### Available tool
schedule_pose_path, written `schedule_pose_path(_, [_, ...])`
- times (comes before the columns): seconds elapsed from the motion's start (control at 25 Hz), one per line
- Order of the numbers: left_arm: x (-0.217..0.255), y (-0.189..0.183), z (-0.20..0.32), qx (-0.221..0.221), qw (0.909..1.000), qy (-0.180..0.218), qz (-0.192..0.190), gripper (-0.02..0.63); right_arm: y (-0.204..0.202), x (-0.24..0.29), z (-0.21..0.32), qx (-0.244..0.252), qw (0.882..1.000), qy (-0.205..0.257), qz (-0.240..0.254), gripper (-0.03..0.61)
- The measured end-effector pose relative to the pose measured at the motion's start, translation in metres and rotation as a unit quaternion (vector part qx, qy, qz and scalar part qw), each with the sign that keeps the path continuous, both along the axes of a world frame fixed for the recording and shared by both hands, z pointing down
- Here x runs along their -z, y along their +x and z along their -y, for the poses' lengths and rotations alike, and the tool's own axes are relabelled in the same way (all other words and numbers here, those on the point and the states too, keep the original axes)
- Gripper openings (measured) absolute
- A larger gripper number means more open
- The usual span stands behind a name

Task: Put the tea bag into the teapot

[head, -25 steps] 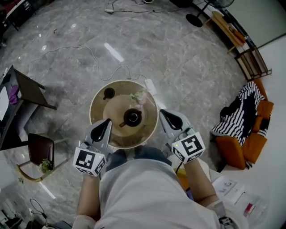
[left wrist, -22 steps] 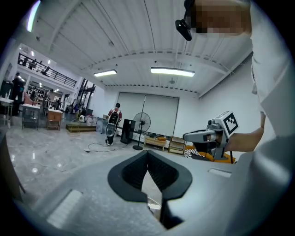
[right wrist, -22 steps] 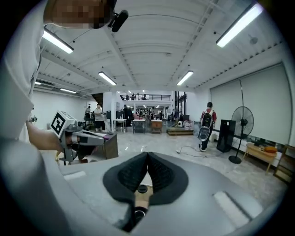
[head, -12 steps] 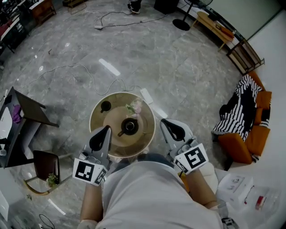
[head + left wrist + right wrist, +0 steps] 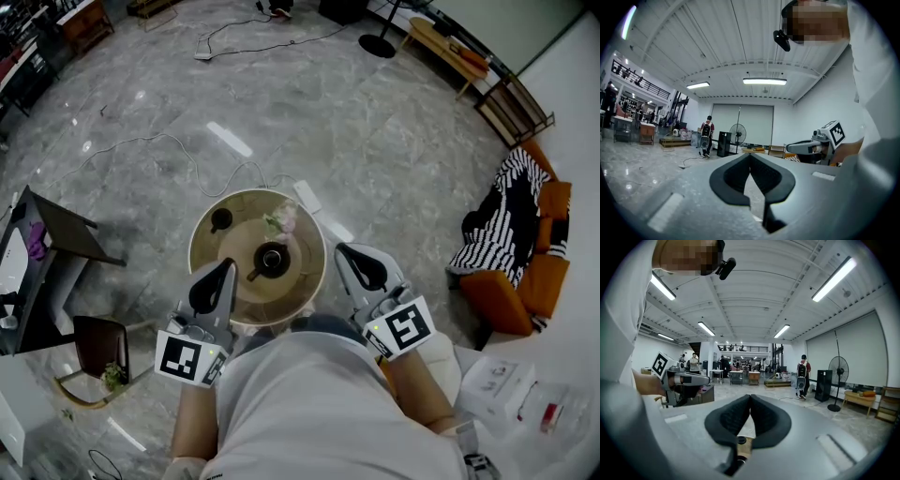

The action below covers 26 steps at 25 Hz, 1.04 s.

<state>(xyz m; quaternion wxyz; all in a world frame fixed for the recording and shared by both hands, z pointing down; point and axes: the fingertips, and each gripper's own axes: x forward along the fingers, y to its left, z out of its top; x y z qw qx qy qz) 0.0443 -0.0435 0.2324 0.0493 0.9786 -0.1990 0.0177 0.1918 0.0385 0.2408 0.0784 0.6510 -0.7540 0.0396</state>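
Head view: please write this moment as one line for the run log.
left gripper: shut, empty | right gripper: shut, empty | teapot: on round table, untouched

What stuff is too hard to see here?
- Tea bag: none made out in the head view; too small from this height.
- Inside the teapot: dark and tiny, head view.
- Pale bunch beside it: too small to name.
- Table: both gripper views aim across the room, missing it.
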Motion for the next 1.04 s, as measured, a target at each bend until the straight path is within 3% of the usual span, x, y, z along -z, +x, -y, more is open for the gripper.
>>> schedule_pose_path(1.04, [-0.023,0.003,0.020,0.006,0.9996,-0.021,0.019,0.006,0.010,-0.012,0.021,-0.002,1.000,-0.016,0.007,0.003])
